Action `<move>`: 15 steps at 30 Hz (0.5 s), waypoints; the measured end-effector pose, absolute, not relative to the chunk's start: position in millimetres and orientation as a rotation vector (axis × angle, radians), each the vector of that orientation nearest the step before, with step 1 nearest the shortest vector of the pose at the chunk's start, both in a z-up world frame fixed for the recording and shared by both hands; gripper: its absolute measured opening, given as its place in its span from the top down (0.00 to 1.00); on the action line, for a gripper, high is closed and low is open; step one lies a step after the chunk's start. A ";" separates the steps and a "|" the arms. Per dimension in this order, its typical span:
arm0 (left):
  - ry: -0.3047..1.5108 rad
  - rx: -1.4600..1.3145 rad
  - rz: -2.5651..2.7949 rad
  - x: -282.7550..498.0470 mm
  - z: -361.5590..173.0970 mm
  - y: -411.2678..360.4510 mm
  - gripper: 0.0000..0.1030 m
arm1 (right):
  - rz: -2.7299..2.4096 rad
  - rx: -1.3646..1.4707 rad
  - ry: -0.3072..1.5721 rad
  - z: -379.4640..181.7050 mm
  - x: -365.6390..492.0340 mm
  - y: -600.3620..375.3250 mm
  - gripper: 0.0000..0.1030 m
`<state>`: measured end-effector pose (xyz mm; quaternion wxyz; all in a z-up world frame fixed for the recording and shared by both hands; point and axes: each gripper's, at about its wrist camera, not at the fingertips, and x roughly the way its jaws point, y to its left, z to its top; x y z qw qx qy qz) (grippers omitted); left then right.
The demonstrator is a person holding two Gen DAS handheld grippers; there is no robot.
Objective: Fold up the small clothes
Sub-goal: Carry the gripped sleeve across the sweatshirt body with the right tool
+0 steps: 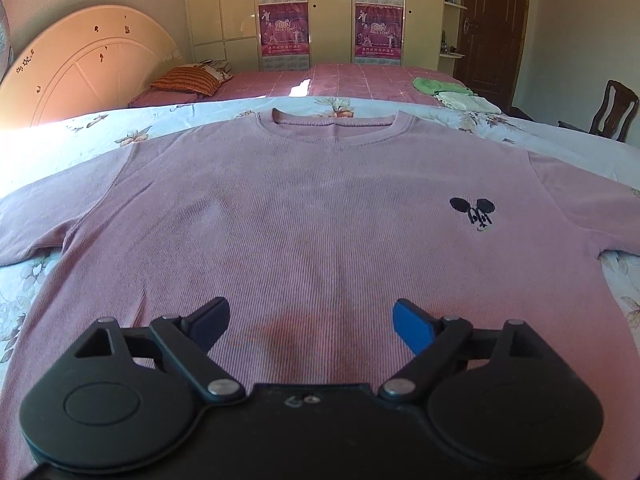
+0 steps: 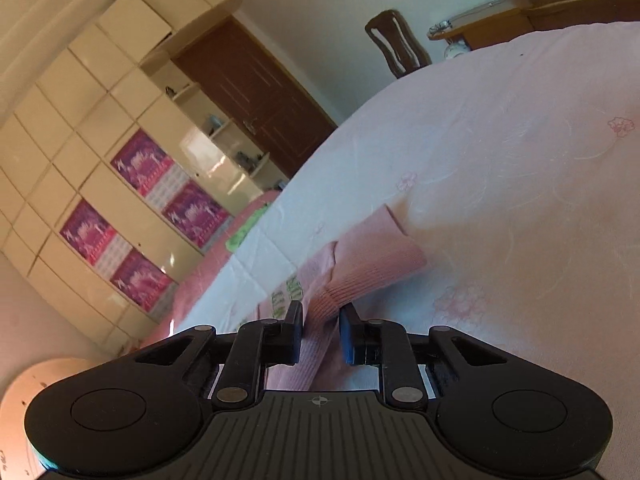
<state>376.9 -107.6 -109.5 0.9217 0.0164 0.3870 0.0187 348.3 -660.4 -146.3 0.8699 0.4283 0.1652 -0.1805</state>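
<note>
Lying flat, one pink shirt (image 1: 312, 208)

Bright daylight floods from the far left of the left gripper (image 1: 310, 320), blowing out the sheet (image 1: 48, 140). Fisheye curvature bends edges; the right view shows motion blur.

Bare floral sheet (image 1: 52, 280) lies on both sides of the spread pink shirt (image 1: 300, 208). Beyond its collar, a striped pillow (image 1: 186, 80) and folded clothes (image 1: 460, 96) occupy the far bed (image 1: 352, 76).
</note>
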 end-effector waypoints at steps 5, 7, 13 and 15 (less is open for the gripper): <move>0.794 0.032 0.039 375.3 -108.3 -107.6 0.14 | -0.481 0.936 0.370 -148.2 330.6 -672.3 0.80; 0.794 0.027 0.039 373.8 -107.9 -105.2 0.14 | -0.480 0.959 0.370 -147.8 323.3 -675.0 0.80; 0.797 0.044 0.037 367.8 -106.2 -92.3 0.14 | -0.580 0.695 0.504 -128.6 331.6 -660.5 0.96; 0.818 0.043 0.030 367.9 -105.7 -87.2 0.13 | -0.592 0.648 0.531 -118.4 333.6 -656.5 0.95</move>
